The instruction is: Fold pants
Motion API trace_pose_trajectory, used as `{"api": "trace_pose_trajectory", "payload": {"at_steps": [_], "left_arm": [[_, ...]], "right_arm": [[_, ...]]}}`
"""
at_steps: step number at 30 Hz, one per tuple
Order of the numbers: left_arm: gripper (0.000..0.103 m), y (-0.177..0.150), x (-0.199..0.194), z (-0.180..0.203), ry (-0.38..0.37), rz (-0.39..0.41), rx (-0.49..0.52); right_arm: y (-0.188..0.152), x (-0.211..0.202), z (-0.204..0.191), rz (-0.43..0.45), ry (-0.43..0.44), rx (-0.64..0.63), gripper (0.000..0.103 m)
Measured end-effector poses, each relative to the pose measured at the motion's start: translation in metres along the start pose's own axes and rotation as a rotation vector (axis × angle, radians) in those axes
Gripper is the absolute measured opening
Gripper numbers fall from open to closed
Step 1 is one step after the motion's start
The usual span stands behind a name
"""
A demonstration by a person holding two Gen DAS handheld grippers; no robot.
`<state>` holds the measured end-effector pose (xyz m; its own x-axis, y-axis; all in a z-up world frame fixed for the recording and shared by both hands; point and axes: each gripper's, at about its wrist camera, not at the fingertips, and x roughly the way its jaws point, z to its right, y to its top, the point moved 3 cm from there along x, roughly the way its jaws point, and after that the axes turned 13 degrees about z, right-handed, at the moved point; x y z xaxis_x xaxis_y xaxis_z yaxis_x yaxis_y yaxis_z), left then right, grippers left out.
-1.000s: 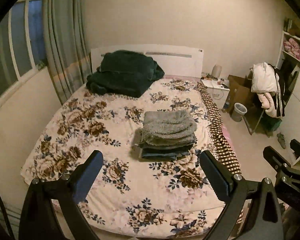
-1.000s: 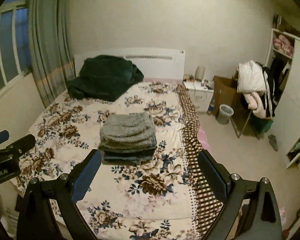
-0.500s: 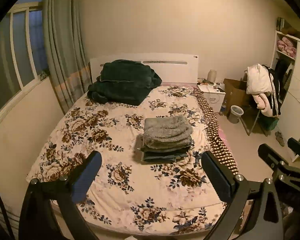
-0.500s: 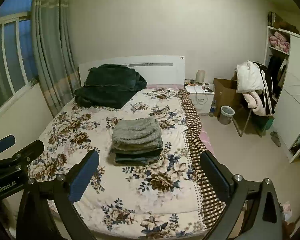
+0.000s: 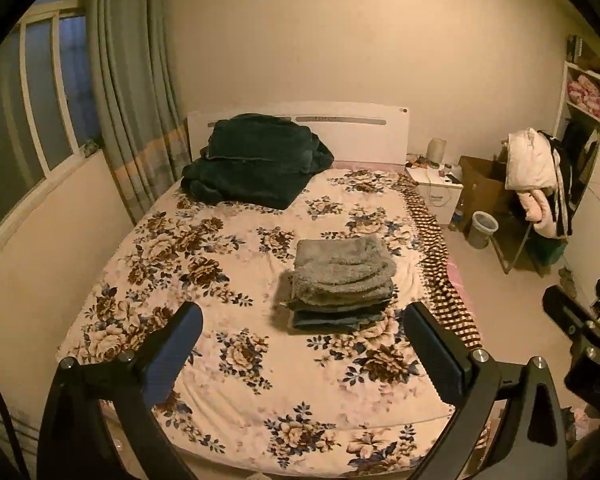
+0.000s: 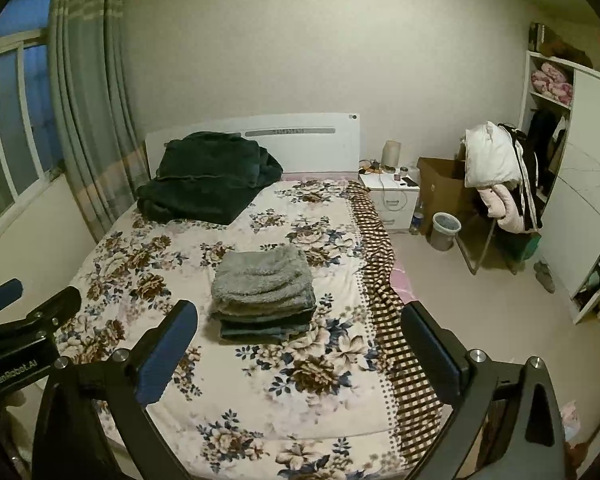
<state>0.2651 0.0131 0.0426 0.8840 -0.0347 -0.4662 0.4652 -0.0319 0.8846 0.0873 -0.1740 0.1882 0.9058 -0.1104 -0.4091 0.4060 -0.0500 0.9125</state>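
A stack of folded pants [image 5: 340, 280], grey fleece on top and dark denim below, lies on the floral bed cover [image 5: 228, 264], right of the middle. It also shows in the right wrist view [image 6: 266, 292]. My left gripper [image 5: 302, 350] is open and empty, held above the foot of the bed, well short of the stack. My right gripper [image 6: 298, 350] is open and empty, also back from the stack, over the bed's right part. The right gripper shows at the right edge of the left view [image 5: 580, 332].
A dark green blanket [image 5: 252, 164] is heaped at the headboard. A window and curtain [image 5: 132, 92] are on the left. A nightstand [image 6: 390, 196], cardboard box, waste bin [image 6: 444, 230], a chair with clothes [image 6: 496, 172] and a wardrobe stand to the right.
Both grippers have drawn back and up from the bed, so the stack and bed look smaller and farther. Both stay open and empty. The stack has not moved.
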Motion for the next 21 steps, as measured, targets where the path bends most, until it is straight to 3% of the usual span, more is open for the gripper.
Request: {"api": "trace_pose_trajectory", "payload": {"at_steps": [21], "left_arm": [[0.103, -0.001, 0.000, 0.004, 0.026, 0.012, 0.004]], "right_arm": [[-0.017, 0.020, 0.002, -0.032, 0.009, 0.006, 0.103]]}}
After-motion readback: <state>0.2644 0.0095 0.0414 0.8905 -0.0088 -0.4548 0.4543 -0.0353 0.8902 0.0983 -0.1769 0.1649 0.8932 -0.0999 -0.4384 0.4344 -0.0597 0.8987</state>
